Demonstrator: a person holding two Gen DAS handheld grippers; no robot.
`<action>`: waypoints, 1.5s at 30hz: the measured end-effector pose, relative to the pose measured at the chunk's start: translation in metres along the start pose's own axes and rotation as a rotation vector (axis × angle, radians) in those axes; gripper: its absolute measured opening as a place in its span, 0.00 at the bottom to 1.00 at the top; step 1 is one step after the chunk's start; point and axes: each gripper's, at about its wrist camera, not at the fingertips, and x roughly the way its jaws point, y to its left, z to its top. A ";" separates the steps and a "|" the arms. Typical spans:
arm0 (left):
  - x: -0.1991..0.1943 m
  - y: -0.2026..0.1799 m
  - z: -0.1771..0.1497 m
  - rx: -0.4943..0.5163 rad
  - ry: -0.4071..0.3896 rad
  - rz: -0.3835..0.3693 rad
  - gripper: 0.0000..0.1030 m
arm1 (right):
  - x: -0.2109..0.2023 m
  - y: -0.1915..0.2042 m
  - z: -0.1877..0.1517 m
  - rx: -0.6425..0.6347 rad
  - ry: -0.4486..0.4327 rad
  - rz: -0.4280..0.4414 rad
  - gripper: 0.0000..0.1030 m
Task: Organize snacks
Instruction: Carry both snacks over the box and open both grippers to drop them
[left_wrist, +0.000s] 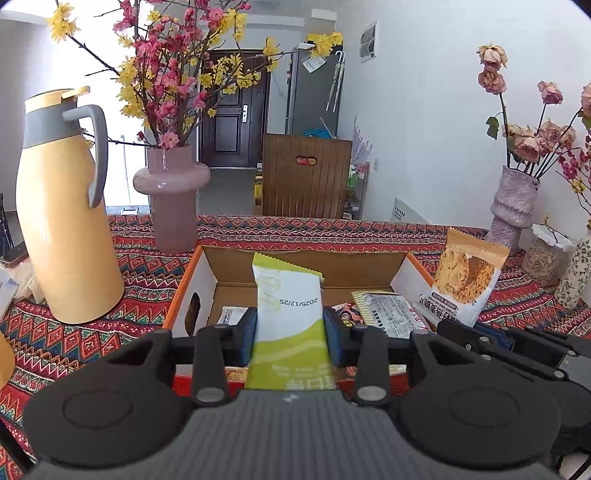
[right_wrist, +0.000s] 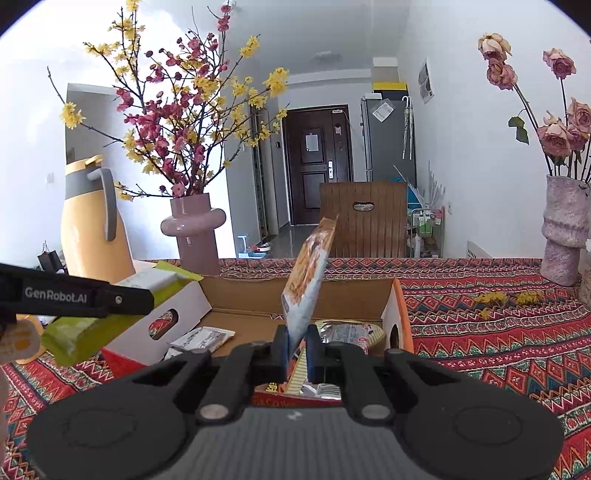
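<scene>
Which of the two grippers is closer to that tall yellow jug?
The left. The left gripper, holding a green snack packet, sits on the yellow jug's side of the cardboard box. The right gripper, holding an orange packet, is farther over, toward the box's other side.

Our left gripper (left_wrist: 290, 334) and right gripper (right_wrist: 297, 350) look alike: matte black linkages, round silver pivot pins, blue pads (left_wrist: 248, 334), ribbed grey bodies. At nine o'clock in the right view, the left one reads "GenRobot.AI".
</scene>
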 end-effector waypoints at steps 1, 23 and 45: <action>0.006 0.002 0.002 -0.005 0.005 0.004 0.37 | 0.005 0.000 0.000 0.000 0.005 0.000 0.09; 0.073 0.030 -0.011 -0.058 0.022 0.062 0.39 | 0.057 -0.010 -0.012 0.041 0.087 -0.019 0.13; 0.047 0.027 -0.011 -0.085 -0.071 0.096 1.00 | 0.037 -0.019 -0.010 0.094 0.002 -0.050 1.00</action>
